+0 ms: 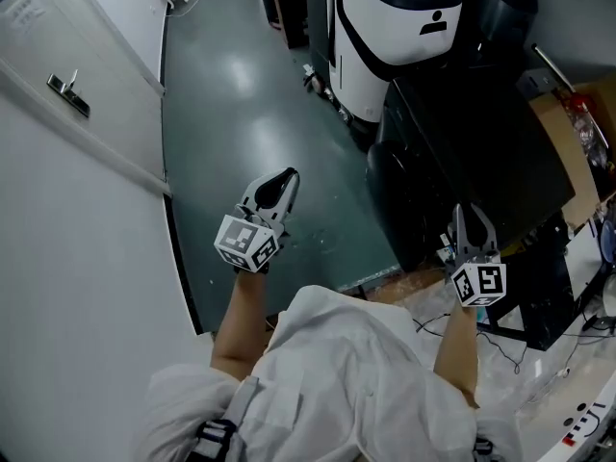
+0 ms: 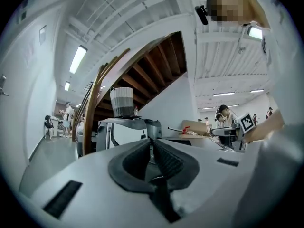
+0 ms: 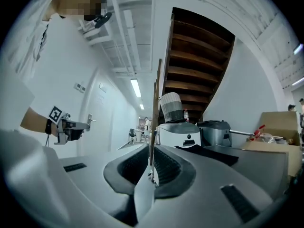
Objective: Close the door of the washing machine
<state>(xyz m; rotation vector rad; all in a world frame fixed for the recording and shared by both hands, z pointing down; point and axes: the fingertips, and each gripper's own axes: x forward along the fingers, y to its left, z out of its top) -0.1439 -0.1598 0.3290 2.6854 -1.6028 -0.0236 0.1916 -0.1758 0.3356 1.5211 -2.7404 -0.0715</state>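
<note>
Grippers in head view: left gripper point(image 1: 285, 181) and right gripper point(image 1: 471, 221) held level, clear of the dark cabinet point(image 1: 472, 142), probably the washing machine, door indistinct. Left gripper view: fingers point(image 2: 167, 159) together, empty. Right gripper view: fingers point(image 3: 165, 164) near-together, empty, likely set for pushing.

White shirt point(image 1: 356, 373), grey left tool point(image 1: 289, 175), right tool point(image 1: 468, 218)

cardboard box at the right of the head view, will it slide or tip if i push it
The cardboard box probably slides rather than rolls, given its flat sides. Its open top suggests walls that may flex under a push. The reddish contents could shift, so its weight is uncertain.
</note>
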